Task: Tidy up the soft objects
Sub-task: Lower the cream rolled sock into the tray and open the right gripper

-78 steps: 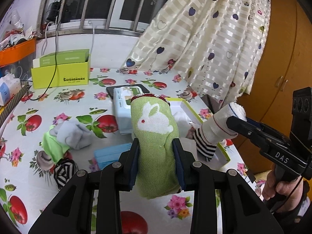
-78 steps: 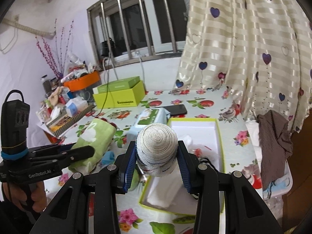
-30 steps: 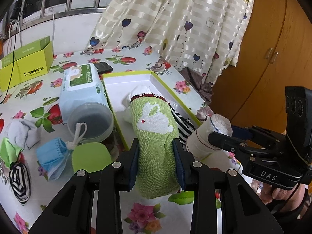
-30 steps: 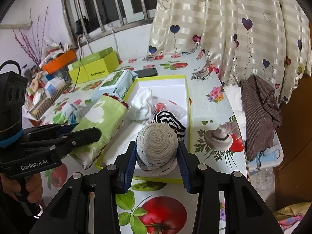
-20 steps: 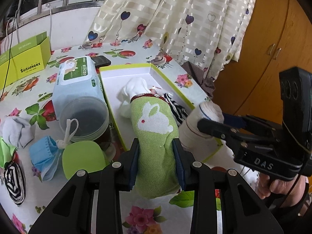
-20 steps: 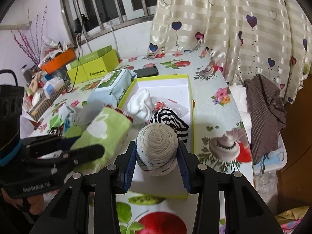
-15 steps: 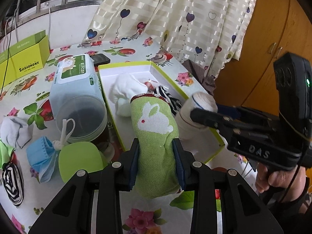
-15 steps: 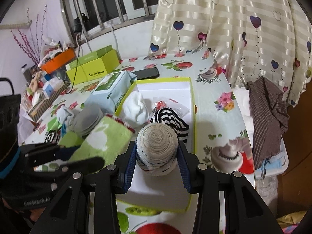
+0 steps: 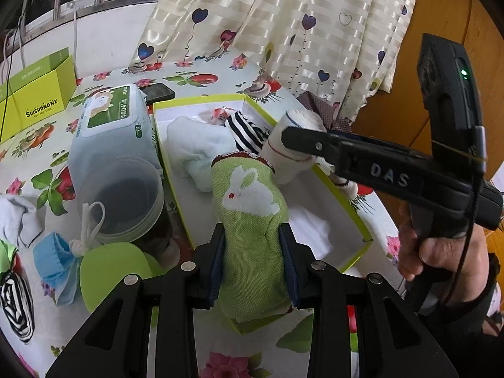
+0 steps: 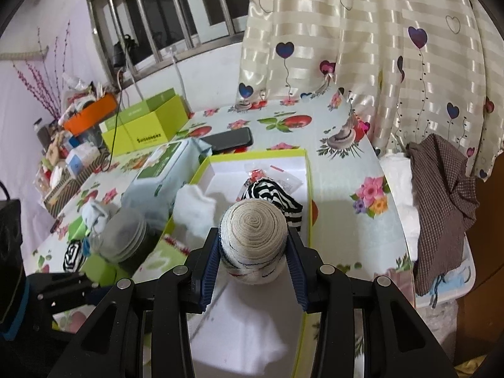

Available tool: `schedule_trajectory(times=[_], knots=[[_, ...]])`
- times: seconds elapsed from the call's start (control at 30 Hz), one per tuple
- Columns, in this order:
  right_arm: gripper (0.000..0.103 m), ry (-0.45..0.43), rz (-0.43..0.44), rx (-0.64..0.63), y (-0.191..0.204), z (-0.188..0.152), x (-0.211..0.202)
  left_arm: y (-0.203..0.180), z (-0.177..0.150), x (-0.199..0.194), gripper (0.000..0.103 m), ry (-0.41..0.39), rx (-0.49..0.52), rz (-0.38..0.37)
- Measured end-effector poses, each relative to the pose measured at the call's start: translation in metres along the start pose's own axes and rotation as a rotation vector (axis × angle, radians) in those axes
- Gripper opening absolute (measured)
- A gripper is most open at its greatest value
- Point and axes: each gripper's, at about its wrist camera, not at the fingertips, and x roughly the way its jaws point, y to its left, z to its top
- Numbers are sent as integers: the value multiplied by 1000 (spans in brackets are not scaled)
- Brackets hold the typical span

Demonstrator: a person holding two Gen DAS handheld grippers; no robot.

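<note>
My left gripper is shut on a rolled green towel with a white rabbit, held over the near end of a white box with a lime rim. My right gripper is shut on a rolled white sock with thin stripes, hovering above the same box. In the left wrist view that sock sits at the tip of the right gripper, just right of the towel's top. Inside the box lie a white sock bundle and a black-and-white striped sock.
A wet-wipes pack and a clear round container stand left of the box. A blue mask, a green lid, a striped roll and a pale sock lie further left. Brown cloth hangs off the table's right edge.
The right gripper has carried the white sock leftwards over the box, closing in beside the green towel. The left gripper has hardly shifted. Both grips are unchanged.
</note>
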Motion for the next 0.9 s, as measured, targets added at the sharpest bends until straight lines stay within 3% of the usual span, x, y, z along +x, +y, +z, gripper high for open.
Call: schedule_trajectory(times=[0.27, 0.4, 0.63, 0.9], knots=[[42, 30, 15, 24, -6, -12, -2, -2, 1, 2, 34, 0, -1, 5], [53, 62, 4, 14, -3, -31, -15, -2, 1, 2, 35, 3, -1, 3], [53, 34, -31, 10, -2, -51, -48, -8, 1, 0, 35, 8, -1, -1], [53, 29, -46, 40, -11, -57, -57, -19, 9, 11, 39, 17, -5, -34]])
